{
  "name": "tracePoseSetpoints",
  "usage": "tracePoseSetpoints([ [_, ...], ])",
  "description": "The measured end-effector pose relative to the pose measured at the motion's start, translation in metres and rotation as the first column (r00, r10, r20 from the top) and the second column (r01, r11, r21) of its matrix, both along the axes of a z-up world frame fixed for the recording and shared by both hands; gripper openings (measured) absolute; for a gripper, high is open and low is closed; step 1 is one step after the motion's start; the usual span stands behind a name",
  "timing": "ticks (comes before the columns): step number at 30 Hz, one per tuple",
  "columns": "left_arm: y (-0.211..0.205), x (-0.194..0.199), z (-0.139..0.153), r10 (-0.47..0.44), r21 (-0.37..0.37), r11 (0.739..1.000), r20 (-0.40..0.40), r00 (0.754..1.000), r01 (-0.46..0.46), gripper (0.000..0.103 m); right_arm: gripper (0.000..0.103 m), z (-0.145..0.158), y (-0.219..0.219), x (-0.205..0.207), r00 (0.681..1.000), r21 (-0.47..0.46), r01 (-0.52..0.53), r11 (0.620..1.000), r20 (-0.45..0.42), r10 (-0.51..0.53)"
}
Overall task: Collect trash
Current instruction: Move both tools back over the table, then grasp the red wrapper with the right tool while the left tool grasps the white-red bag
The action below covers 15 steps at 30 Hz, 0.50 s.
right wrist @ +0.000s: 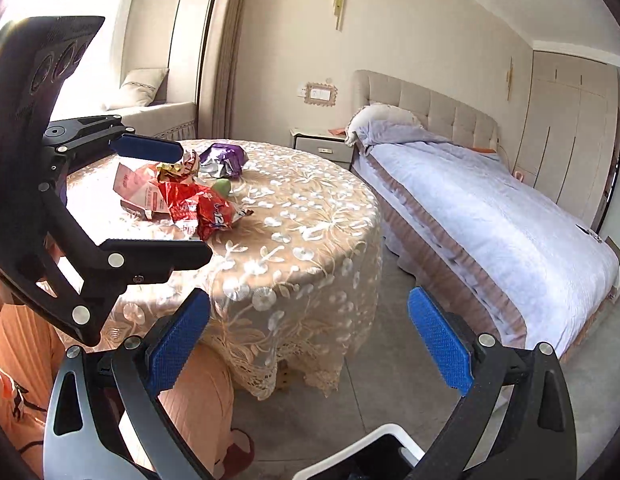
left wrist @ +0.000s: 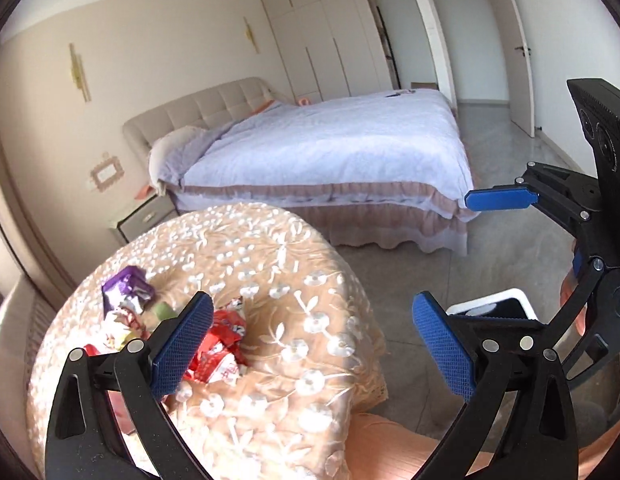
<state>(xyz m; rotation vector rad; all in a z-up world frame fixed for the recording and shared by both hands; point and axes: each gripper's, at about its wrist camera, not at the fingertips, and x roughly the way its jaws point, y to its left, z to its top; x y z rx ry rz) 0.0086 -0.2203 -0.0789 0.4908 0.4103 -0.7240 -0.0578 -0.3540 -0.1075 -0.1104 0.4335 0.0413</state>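
Left wrist: left tool (left wrist: 312,344) wide, empty, over the worktop (left wrist: 269,280). Wrappers (left wrist: 217,344) heaped on the cloth, behind the left finger. Bin (left wrist: 522,300) on the floor, right.

Right wrist: right tool (right wrist: 310,340) wide, empty, above the bin (right wrist: 390,436). Wrappers (right wrist: 197,204) on the worktop (right wrist: 293,240), well apart.

Wrappers (right wrist: 197,204) crinkly glossy foil/plastic. Tablecloth (right wrist: 301,240) embroidered lace, sheeny. Pads (left wrist: 181,344) blue knurled plastic, arms matt black. Bedspread (right wrist: 490,208) soft matt cloth. Floor (left wrist: 410,272) polished stone.
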Motion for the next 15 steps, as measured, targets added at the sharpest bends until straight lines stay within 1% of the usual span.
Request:
tracePoseSetpoints([
  [2,0.023,0.009,0.004,0.075,-0.025,0.997,-0.007,0.997,-0.075,0.098,0.099,0.005,0.014,0.012,0.999,0.012,-0.041,0.999,0.010,0.041],
  [4,0.051,0.018,0.008,0.146,-0.046,0.988,-0.018,0.989,-0.147,0.098,0.099,0.009,0.026,0.025,0.998,0.023,-0.067,0.998,0.006,0.067],
  [7,0.089,0.031,0.016,0.239,-0.081,0.967,-0.033,0.970,-0.241,0.098,0.099,0.011,0.043,0.043,0.996,0.042,-0.089,0.995,-0.006,0.090],
  [10,0.120,0.049,0.023,0.301,-0.111,0.945,-0.070,0.951,-0.307,0.098,0.099,0.012,0.059,0.062,0.993,0.044,-0.115,0.992,-0.017,0.116],
  [12,0.130,0.062,0.026,0.308,-0.112,0.942,-0.079,0.948,-0.315,0.098,0.099,0.010,0.067,0.073,0.991,0.031,-0.130,0.991,-0.032,0.131],
  [14,0.134,0.076,0.029,0.265,-0.110,0.956,-0.067,0.962,-0.271,0.098,0.099,0.006,0.075,0.084,0.989,0.023,-0.139,0.990,-0.052,0.140],
  [15,0.132,0.084,0.029,0.245,-0.091,0.964,-0.066,0.967,-0.251,0.098,0.099,0.003,0.078,0.091,0.987,0.022,-0.146,0.989,-0.067,0.147],
])
